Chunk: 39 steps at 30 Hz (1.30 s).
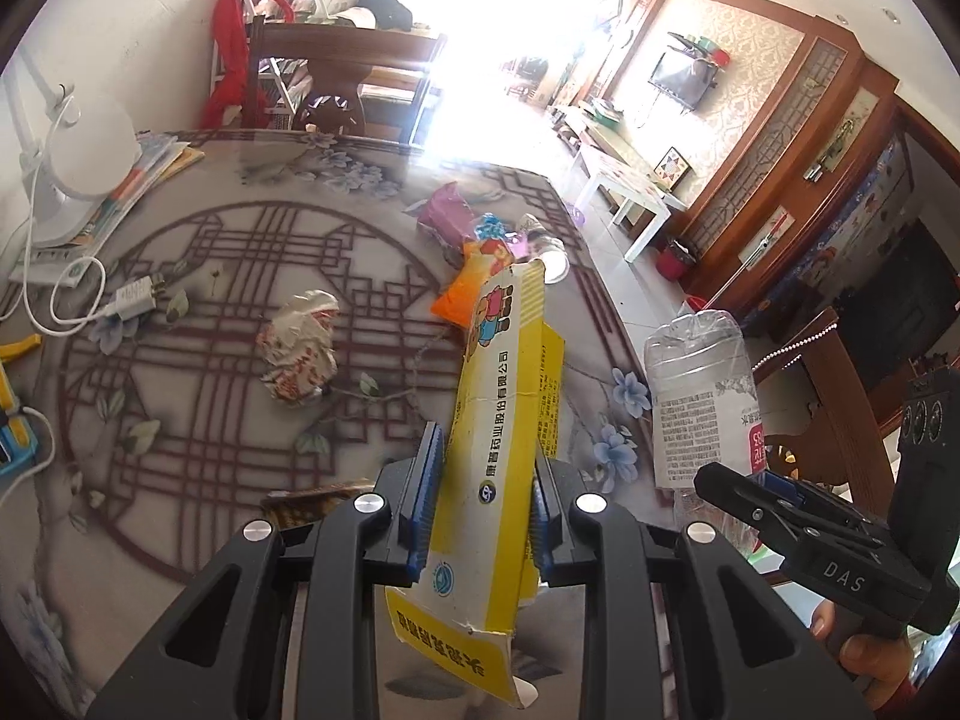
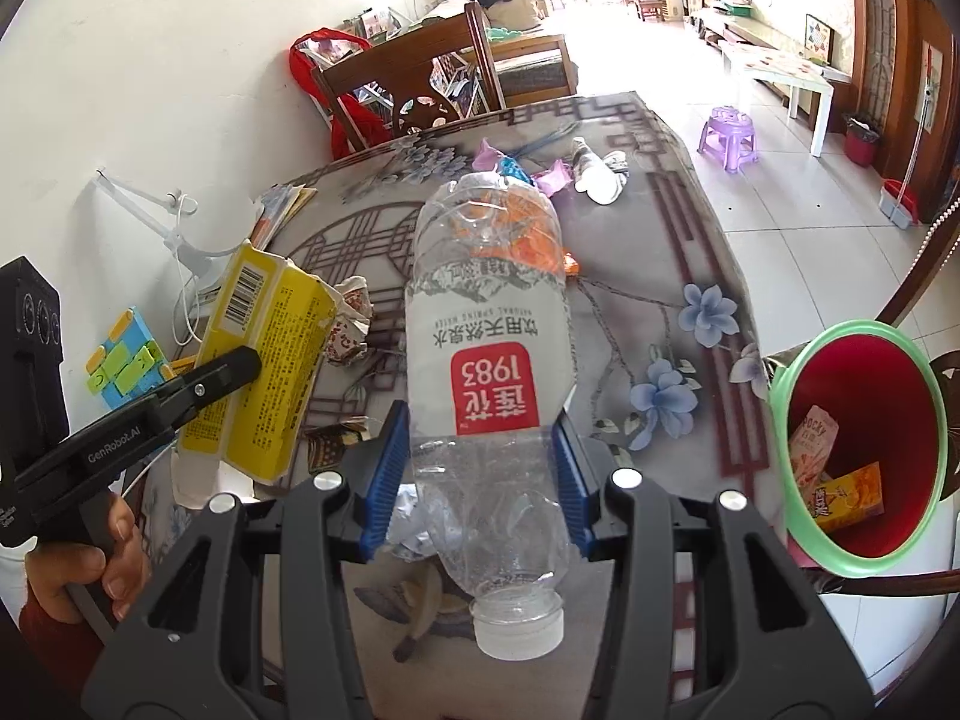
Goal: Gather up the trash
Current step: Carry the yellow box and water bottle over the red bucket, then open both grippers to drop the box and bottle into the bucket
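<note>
My left gripper (image 1: 483,480) is shut on a flattened yellow carton (image 1: 504,396) and holds it above the table. The carton also shows in the right wrist view (image 2: 264,360). My right gripper (image 2: 480,468) is shut on an empty clear plastic bottle (image 2: 489,348) with a red label, cap toward the camera. The bottle shows at the right of the left wrist view (image 1: 702,396). A red bin with a green rim (image 2: 864,444) stands right of the table and holds snack boxes.
On the patterned table (image 1: 210,276) lie a crumpled wrapper (image 1: 297,342), an orange packet (image 1: 465,294), a pink packet (image 1: 447,213), a paper cup (image 2: 594,171), a banana peel (image 2: 426,606), cables and books at the left. A wooden chair (image 1: 336,78) stands behind.
</note>
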### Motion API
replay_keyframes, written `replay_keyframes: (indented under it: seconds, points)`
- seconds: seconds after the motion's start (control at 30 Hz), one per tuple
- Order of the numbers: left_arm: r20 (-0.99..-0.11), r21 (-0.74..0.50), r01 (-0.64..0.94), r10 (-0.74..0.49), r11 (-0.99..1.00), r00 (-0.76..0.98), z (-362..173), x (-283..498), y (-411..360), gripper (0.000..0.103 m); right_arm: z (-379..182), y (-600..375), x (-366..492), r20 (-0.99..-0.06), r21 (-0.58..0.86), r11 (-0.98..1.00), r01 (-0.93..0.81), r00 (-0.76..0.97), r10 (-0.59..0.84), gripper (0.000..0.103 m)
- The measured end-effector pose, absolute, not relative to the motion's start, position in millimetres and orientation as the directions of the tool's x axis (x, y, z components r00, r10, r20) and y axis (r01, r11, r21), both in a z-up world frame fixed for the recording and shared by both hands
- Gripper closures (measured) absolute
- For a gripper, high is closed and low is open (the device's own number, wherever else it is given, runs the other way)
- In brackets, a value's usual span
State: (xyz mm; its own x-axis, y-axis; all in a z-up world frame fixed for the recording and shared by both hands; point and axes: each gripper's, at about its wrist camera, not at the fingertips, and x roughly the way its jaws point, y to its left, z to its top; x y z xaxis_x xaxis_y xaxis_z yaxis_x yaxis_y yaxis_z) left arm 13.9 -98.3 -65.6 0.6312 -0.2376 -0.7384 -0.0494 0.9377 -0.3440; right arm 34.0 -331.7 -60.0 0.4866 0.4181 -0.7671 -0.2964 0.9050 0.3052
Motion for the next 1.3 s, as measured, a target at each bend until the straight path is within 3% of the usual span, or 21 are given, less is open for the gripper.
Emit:
replay_keyframes:
  seconds: [0.5,0.87,0.9,0.93,0.97,1.3]
  points:
    - [-0.740,-0.320,0.067,-0.293,0.945,0.605,-62,28,-204,0.080,-67,-436,26,-0.763,0.324,0.927,-0.187,0.528,0.373,0.059]
    - [-0.760,-0.287,0.178,-0.337,0.941,0.556,-66,47,-276,0.080,-92,-538,49,-0.803,0.253,0.967,0.038,0.565,0.188,0.058]
    - [-0.763,-0.286,0.190,-0.344,0.939,0.548,-67,50,-283,0.080,-93,-545,52,-0.810,0.244,0.968,0.062,0.562,0.168,0.052]
    - [-0.767,-0.285,0.209,-0.353,0.936,0.536,-68,54,-292,0.080,-95,-554,56,-0.812,0.235,0.967,0.094,0.565,0.143,0.033]
    - [-0.769,-0.283,0.223,-0.360,0.933,0.529,-70,56,-298,0.080,-93,-563,57,-0.802,0.236,0.963,0.129,0.586,0.118,0.027]
    - [-0.766,-0.266,0.409,-0.449,0.873,0.461,-76,87,-387,0.080,-75,-613,26,-0.764,0.245,0.936,0.251,0.645,0.027,0.026]
